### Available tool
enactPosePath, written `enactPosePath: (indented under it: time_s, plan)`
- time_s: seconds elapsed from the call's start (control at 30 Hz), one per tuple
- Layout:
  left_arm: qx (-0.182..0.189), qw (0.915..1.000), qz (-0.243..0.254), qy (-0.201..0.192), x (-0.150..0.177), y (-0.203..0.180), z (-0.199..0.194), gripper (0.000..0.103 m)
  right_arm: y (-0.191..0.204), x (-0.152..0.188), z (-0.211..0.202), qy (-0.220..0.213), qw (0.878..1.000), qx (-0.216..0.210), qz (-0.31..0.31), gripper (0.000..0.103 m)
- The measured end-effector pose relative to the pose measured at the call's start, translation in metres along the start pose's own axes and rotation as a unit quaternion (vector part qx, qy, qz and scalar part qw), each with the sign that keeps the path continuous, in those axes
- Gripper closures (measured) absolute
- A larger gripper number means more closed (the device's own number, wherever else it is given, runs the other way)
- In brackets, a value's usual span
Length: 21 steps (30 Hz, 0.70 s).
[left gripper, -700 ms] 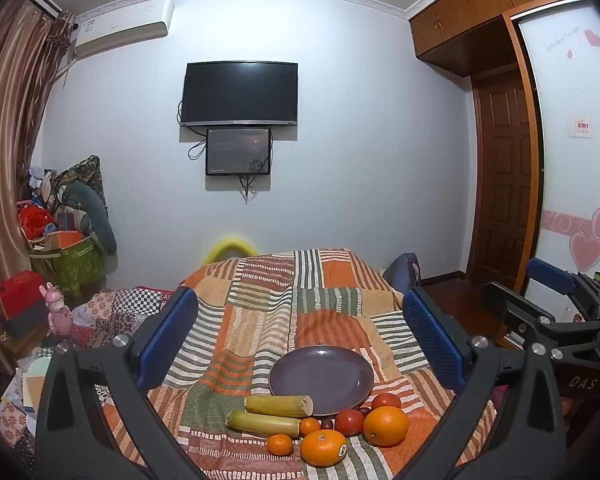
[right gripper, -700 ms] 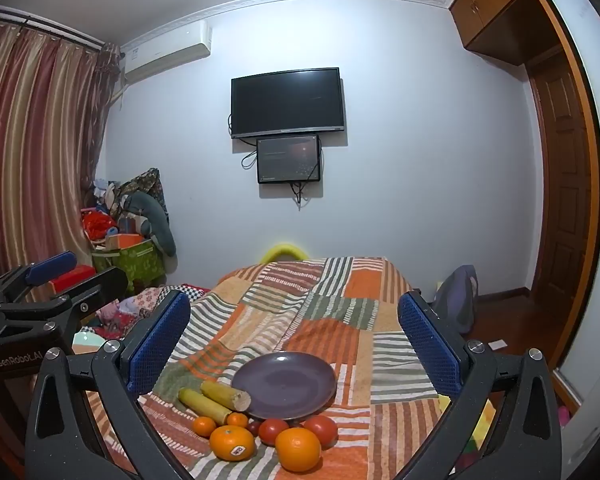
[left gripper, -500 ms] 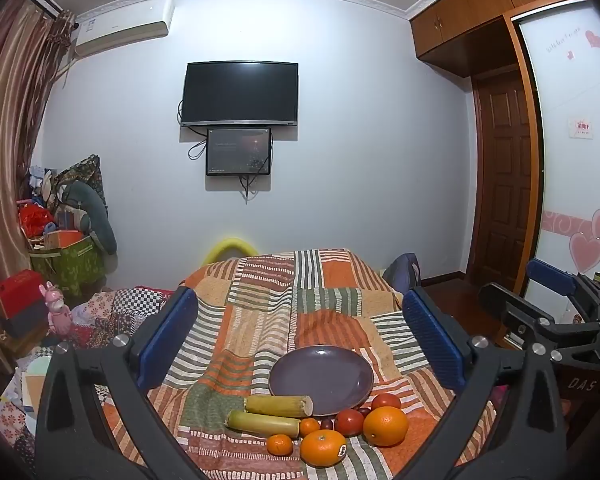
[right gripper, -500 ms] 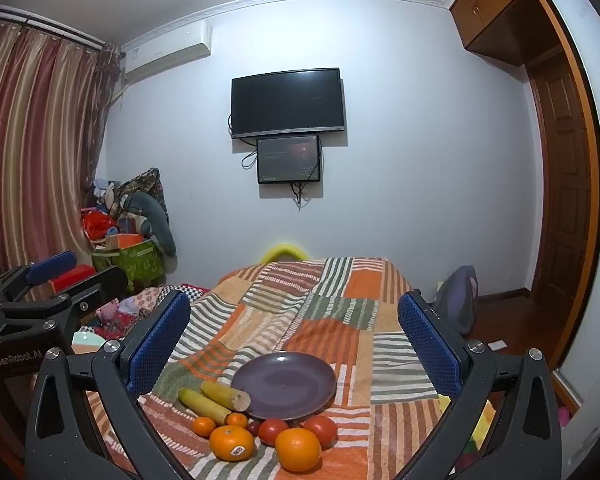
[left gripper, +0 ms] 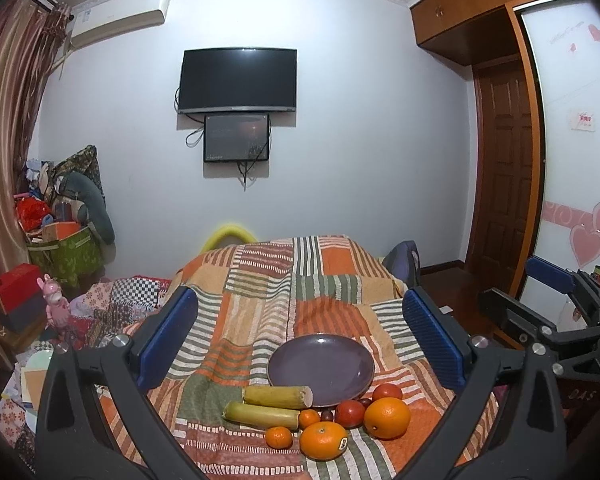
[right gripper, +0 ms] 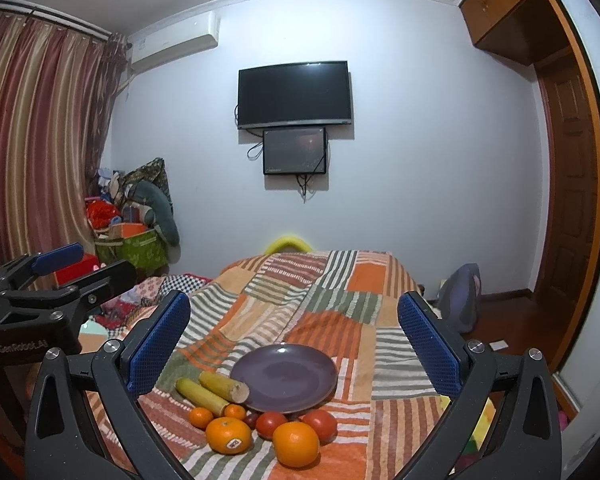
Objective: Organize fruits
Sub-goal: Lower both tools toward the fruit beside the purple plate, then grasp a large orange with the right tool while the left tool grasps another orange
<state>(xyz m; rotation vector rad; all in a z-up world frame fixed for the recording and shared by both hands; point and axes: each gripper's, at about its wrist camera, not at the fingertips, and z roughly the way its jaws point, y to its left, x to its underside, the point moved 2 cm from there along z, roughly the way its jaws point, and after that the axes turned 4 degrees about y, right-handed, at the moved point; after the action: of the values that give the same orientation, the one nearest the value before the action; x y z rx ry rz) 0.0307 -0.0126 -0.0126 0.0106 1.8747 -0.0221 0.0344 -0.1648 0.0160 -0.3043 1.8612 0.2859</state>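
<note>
An empty purple plate (left gripper: 320,368) (right gripper: 284,376) rests on a striped patchwork cloth (left gripper: 260,312) (right gripper: 332,320). In front of it lie two yellow-green cane pieces (left gripper: 278,396) (right gripper: 220,386), two big oranges (left gripper: 387,418) (right gripper: 296,444), one with a sticker (left gripper: 323,440) (right gripper: 229,435), two small tangerines (left gripper: 278,437) (right gripper: 200,417), two red tomatoes (left gripper: 350,413) (right gripper: 271,424) and small dark fruits (left gripper: 326,415). My left gripper (left gripper: 300,338) and right gripper (right gripper: 294,340) hover open before the pile, nothing between their blue pads. Each one appears at the edge of the other's view.
Clutter, a green box (left gripper: 66,256) and a red box (left gripper: 14,292) fill the floor at left. A dark bag (right gripper: 460,300) stands right of the cloth-covered surface. A wooden door (left gripper: 500,184) and wardrobe are at right, two wall screens (left gripper: 238,80) ahead.
</note>
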Motion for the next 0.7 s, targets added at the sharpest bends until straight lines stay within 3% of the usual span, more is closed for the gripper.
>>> enactPosePath:
  time_s: [0.1,0.17,0.43,0.57,0.7]
  plan:
    - [0.002,0.9999,-0.001,0.011,0.004,0.002,0.007,0.002,-0.004,0.006,0.005,0.014,1.0,-0.005,0.003,0.003]
    - [0.0,0.9998,0.0,0.022,0.007,0.004,0.013,0.013,-0.007,0.01,0.011,0.028,1.0,-0.008,0.004,0.014]
    - [-0.001,0.994,-0.006,0.109,0.032,0.019,0.057,0.035,-0.032,0.037,0.04,0.117,0.992,-0.021,0.033,0.045]
    - [0.009,0.9867,-0.001,0.163,0.053,0.022,0.08,0.043,-0.041,0.051,0.05,0.153,0.987,-0.022,0.045,0.05]
    - [0.023,0.978,-0.005,0.207,0.073,0.025,0.099,0.044,-0.048,0.066,0.063,0.192,0.98,-0.027,0.053,0.05]
